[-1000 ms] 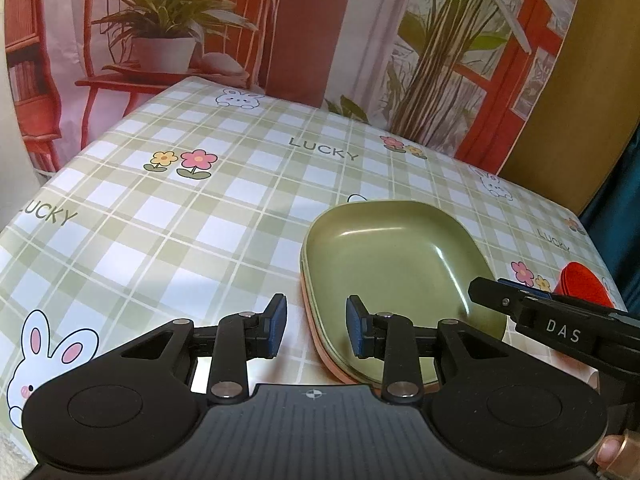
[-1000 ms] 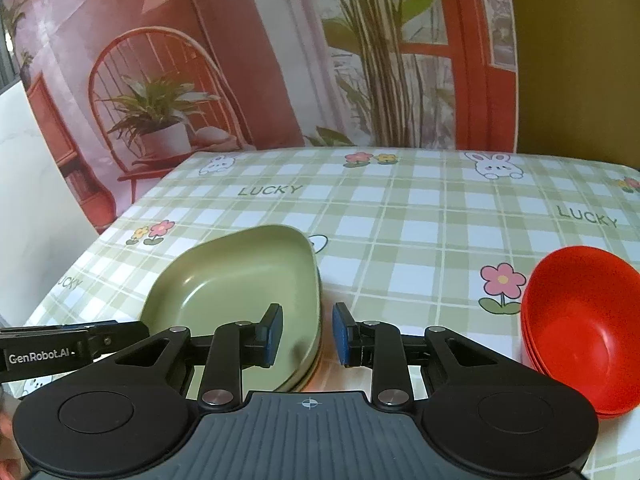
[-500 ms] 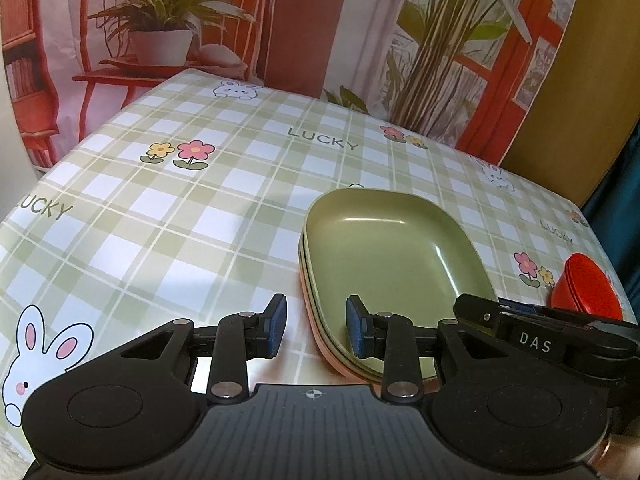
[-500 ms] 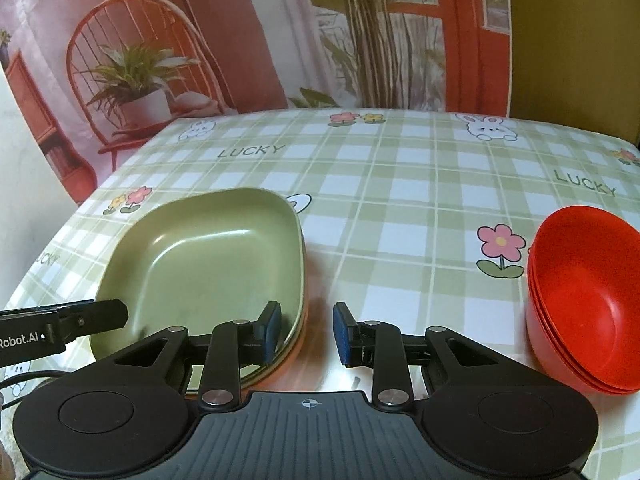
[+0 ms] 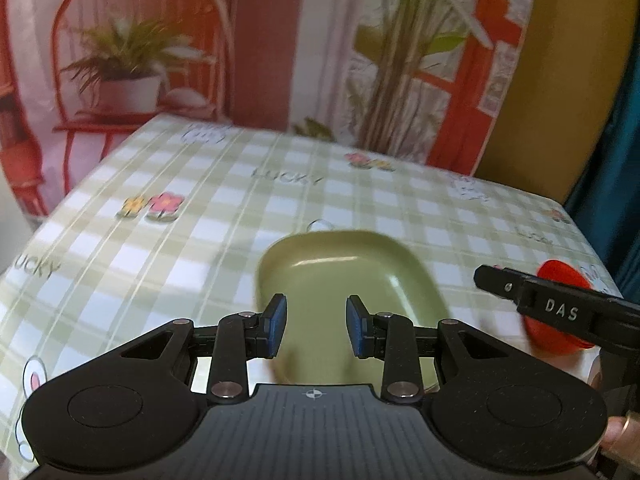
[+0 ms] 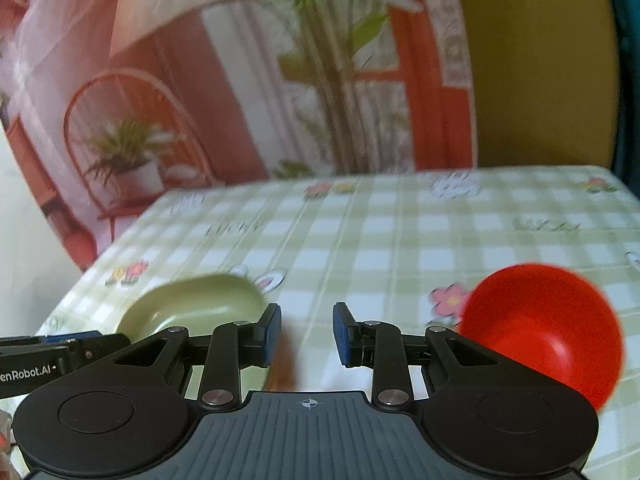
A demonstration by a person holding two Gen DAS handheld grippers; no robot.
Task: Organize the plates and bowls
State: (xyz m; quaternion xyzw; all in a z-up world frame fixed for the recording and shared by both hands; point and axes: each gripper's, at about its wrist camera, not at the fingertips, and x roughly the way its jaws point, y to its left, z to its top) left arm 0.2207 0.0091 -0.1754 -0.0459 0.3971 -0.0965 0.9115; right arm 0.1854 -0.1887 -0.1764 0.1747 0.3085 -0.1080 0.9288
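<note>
Both claws spread, gripping nothing: left claw [image 5: 316, 326] over the green plate stack [image 5: 344, 272], right claw [image 6: 306, 334] beside it. Stacking looks finished; next, I retreat.

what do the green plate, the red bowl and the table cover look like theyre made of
Green plate: probably plastic or melamine, matte with a soft sheen along its inner wall. Red bowl: likely plastic, uniform colour and smooth, though blurred. Table cover: looks like wipeable vinyl, with a flat printed check and cartoon flowers.
</note>
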